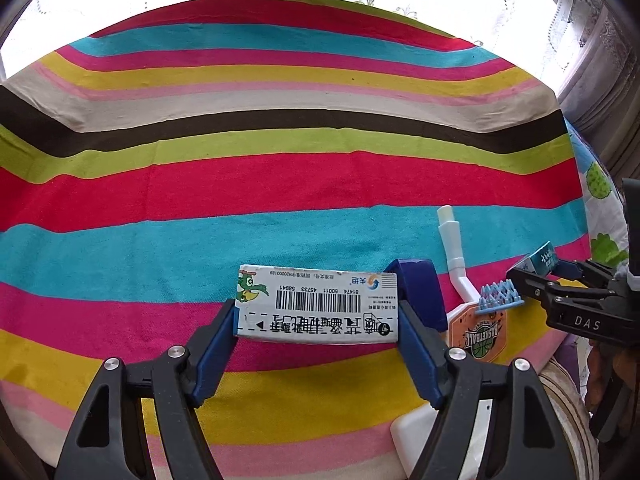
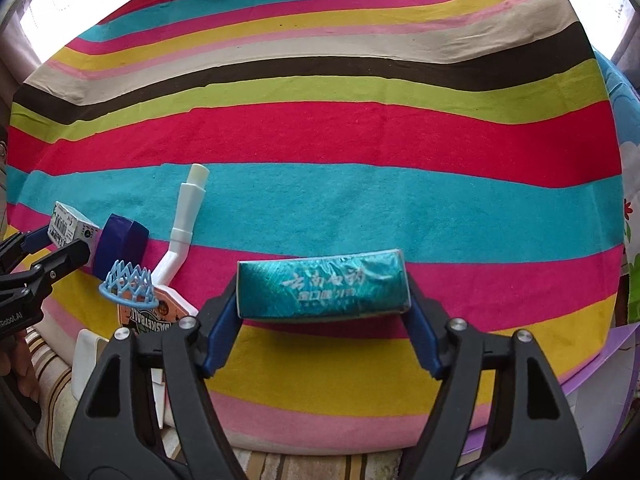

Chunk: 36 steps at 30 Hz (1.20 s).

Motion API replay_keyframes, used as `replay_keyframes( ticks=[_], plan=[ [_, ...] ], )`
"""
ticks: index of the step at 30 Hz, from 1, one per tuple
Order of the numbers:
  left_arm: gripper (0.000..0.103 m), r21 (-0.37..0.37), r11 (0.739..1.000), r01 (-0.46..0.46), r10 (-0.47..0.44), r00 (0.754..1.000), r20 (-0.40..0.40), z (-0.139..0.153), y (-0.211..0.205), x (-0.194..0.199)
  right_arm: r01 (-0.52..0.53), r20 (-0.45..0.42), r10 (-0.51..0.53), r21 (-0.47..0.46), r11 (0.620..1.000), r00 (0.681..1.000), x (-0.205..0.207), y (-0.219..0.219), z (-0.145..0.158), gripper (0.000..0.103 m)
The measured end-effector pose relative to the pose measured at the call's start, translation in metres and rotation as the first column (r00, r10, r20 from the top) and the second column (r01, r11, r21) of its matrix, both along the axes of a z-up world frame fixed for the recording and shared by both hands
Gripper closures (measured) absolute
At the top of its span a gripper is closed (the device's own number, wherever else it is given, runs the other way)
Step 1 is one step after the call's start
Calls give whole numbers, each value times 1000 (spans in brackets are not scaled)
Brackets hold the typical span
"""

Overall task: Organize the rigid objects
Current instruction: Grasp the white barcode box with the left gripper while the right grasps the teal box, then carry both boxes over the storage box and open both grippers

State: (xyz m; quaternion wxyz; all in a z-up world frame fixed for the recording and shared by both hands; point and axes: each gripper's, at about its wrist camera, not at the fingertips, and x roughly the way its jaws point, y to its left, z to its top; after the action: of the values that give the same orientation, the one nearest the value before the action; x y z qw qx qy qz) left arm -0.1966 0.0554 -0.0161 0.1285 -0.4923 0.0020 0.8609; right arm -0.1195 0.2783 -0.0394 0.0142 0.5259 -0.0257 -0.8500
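Note:
My left gripper (image 1: 317, 314) is shut on a white carton with a barcode (image 1: 316, 300), its blue fingers (image 1: 218, 340) pressing on both short ends. My right gripper (image 2: 322, 302) is shut the same way on a teal foil-wrapped box (image 2: 320, 288), held just above the striped cloth. Each gripper shows in the other's view: the right gripper (image 1: 538, 272) with the teal box (image 1: 542, 262) at the far right, and the left gripper (image 2: 60, 242) with the white carton (image 2: 68, 226) at the far left.
Between the grippers lies a toy basketball hoop: white pole (image 1: 452, 244), blue net (image 1: 498, 300), orange backboard (image 1: 482, 334). A dark blue roll (image 1: 420, 280) stands beside it. A white block (image 1: 406, 436) sits at the near edge of the striped cloth (image 1: 280, 184). Curtains hang behind.

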Motion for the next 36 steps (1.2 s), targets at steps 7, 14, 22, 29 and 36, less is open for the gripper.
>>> replay_keyframes(
  ticks=[7,14,22,29,36],
  plan=[
    [27,38,998,-40,42,998,-56,24,-2,34,27,-50,-28,-18,999,998,37,6,21,27],
    [27,85,996,-1,8,996,-85,42,11,80,27,-86,-29,-34,999,996,82,8,39,27],
    [27,105,989,103,-94,991,-90,53,54,125,58,-102,-63,-49,997,993,139,24,53,27],
    [27,102,970,220,-211,973,-97,61,99,161,119,-108,-123,-45,992,987,183,56,60,27],
    [27,84,944,319,-310,945,-101,63,141,186,195,-115,-198,-43,980,973,219,94,65,27]
  ],
)
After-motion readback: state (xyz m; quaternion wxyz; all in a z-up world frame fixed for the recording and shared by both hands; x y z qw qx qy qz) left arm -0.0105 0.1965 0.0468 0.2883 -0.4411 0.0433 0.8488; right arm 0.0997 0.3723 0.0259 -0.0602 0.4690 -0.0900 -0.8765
